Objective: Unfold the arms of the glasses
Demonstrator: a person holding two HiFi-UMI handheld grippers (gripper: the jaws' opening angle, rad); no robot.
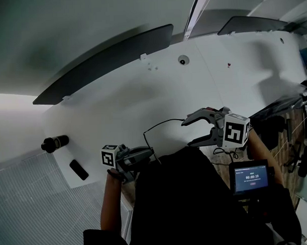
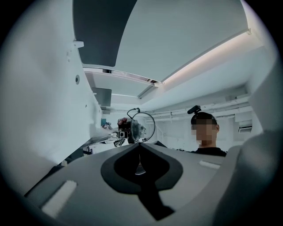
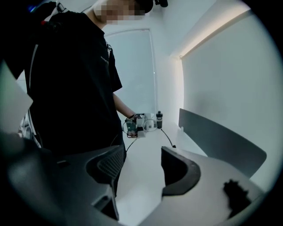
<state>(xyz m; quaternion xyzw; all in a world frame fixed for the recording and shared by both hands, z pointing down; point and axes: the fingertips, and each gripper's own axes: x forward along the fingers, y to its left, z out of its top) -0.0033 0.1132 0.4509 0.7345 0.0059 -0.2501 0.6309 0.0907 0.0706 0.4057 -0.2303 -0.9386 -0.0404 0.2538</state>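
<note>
The thin wire-framed glasses (image 2: 142, 126) are pinched at the tips of my left gripper (image 2: 139, 146), one round lens standing above the shut jaws. In the head view the left gripper (image 1: 147, 155) is low and left of centre, and one thin arm of the glasses (image 1: 163, 122) arcs from it toward my right gripper (image 1: 186, 132). The right gripper (image 3: 141, 165) is open with nothing between its fingers and stands apart from the glasses (image 3: 149, 125), which it faces across the white table (image 3: 141, 150).
A black bottle (image 1: 54, 143) and a small black case (image 1: 78, 169) lie at the table's left end. A dark screen panel (image 1: 106, 61) runs along the table's far side. A phone with a timer (image 1: 251, 176) sits low at the right.
</note>
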